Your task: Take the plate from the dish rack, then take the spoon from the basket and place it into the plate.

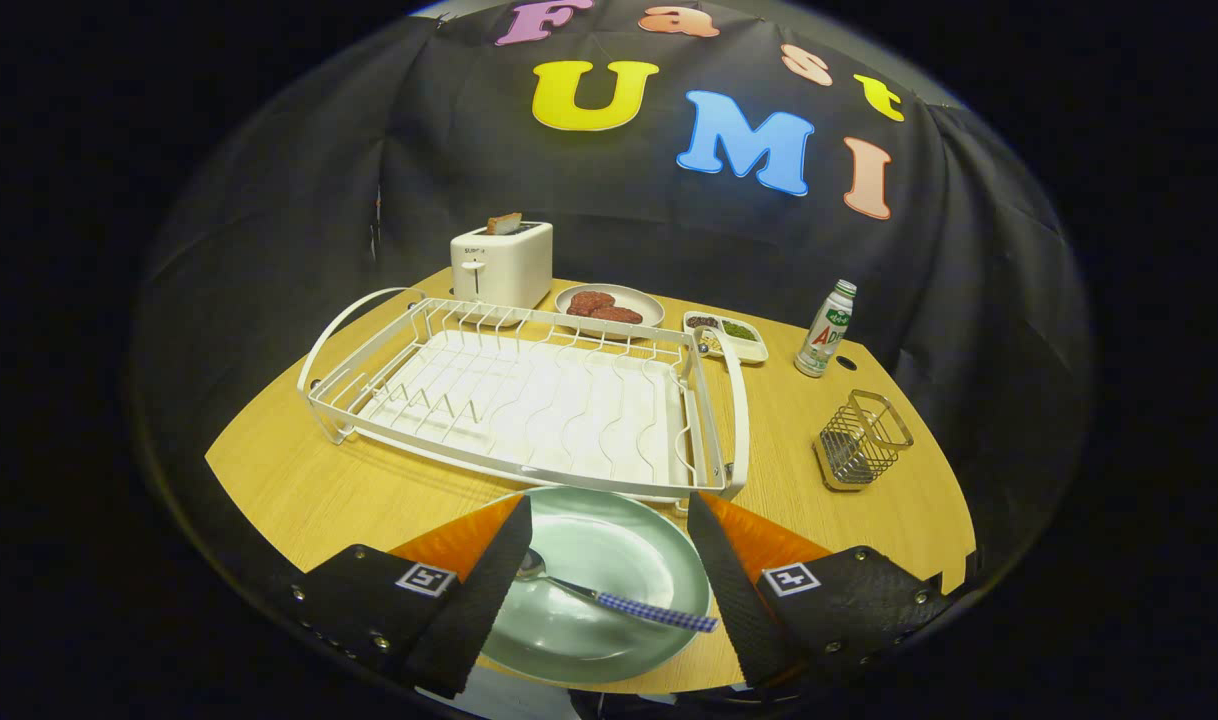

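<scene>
We judge the task all but finished: the spoon lies in the plate between our fingers; the gripper stands apart, holding nothing; dish rack and basket beyond sit emptied.

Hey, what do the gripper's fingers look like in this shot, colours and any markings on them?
The gripper has two wedge-shaped fingers: orange on their upper faces, with black textured pads on the inner faces. Behind each sits a black block with small silver screws and a square white tag printed with a black pattern. No cables visible.
</scene>
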Action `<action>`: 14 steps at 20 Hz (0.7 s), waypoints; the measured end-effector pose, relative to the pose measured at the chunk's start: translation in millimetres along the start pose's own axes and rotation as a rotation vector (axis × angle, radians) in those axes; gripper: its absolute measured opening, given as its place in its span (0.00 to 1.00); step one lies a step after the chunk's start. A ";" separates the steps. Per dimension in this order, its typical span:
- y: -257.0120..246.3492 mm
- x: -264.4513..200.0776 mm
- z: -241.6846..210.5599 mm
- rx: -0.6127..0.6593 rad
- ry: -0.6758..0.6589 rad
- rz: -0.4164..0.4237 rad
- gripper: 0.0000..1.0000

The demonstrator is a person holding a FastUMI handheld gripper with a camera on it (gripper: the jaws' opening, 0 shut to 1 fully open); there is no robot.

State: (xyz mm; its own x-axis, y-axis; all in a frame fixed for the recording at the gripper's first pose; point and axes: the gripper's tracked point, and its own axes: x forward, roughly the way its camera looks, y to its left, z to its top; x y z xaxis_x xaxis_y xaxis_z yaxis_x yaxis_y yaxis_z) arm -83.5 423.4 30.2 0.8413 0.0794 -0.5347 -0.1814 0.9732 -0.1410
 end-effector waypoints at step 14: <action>-3.9 7.6 10.4 0.030 0.034 -0.005 0.96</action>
State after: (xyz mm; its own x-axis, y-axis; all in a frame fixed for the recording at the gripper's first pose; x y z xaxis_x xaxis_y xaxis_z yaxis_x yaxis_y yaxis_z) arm -71.1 422.5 35.4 0.8243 0.0680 -0.5620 -0.1619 0.9796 -0.1190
